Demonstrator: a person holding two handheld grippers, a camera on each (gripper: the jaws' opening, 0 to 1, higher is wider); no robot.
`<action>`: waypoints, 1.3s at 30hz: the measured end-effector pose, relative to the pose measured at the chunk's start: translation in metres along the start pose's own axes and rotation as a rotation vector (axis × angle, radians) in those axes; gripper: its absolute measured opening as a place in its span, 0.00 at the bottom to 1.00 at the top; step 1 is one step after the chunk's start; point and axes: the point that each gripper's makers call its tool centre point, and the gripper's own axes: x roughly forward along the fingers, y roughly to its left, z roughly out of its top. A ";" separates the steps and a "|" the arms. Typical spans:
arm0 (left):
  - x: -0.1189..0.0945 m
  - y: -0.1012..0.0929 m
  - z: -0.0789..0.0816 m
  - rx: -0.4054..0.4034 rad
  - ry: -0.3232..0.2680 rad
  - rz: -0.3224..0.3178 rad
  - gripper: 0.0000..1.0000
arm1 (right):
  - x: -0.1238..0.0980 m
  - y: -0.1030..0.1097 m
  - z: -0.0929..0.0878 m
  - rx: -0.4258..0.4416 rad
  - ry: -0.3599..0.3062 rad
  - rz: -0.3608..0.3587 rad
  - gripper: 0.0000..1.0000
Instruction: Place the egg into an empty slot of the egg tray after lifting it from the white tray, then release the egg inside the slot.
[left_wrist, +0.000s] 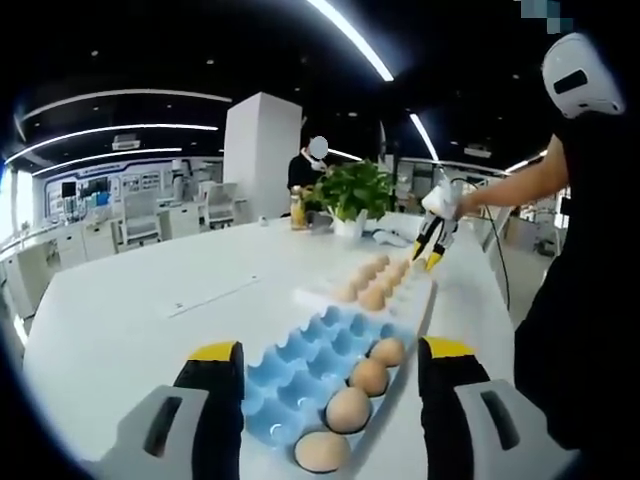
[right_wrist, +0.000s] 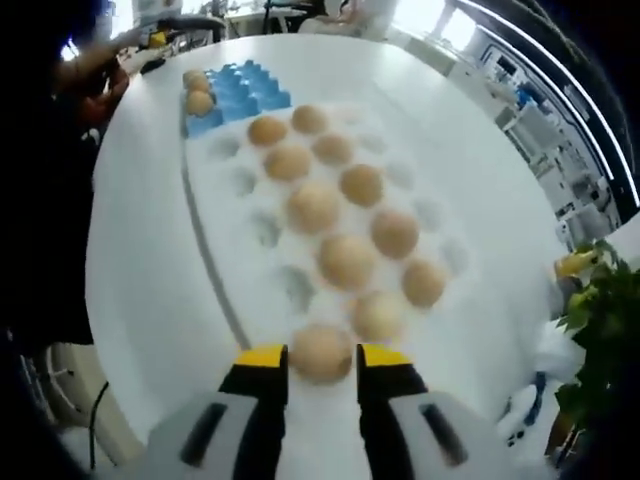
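Note:
The blue egg tray (left_wrist: 300, 370) lies just ahead of my left gripper (left_wrist: 330, 352), whose jaws stand wide open either side of it with nothing between them. Several eggs (left_wrist: 368, 376) fill its right-hand column. Behind it, the white tray (left_wrist: 415, 295) carries several more eggs. At that tray's far end a person's hand holds my right gripper (left_wrist: 432, 252), pointing down. In the right gripper view, my right gripper (right_wrist: 322, 358) is shut on the nearest egg (right_wrist: 322, 350) at the near end of the white tray (right_wrist: 215, 260). The blue egg tray (right_wrist: 245, 90) lies at the far end.
The trays lie on a round white table (left_wrist: 140, 310). A potted plant (left_wrist: 355, 190) and small bottles stand at the back. The person stands along the table's right edge (left_wrist: 500, 300). In the right gripper view, plant leaves (right_wrist: 600, 300) hang close on the right.

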 end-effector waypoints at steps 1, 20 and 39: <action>0.000 0.000 0.001 -0.001 -0.002 0.000 0.72 | 0.001 0.000 -0.002 -0.009 0.014 0.008 0.28; -0.004 0.003 0.002 0.015 0.012 0.014 0.70 | 0.017 0.006 -0.004 -0.121 0.193 0.227 0.28; -0.010 0.013 0.003 0.005 0.003 0.048 0.69 | -0.009 -0.019 -0.012 0.020 0.101 0.102 0.25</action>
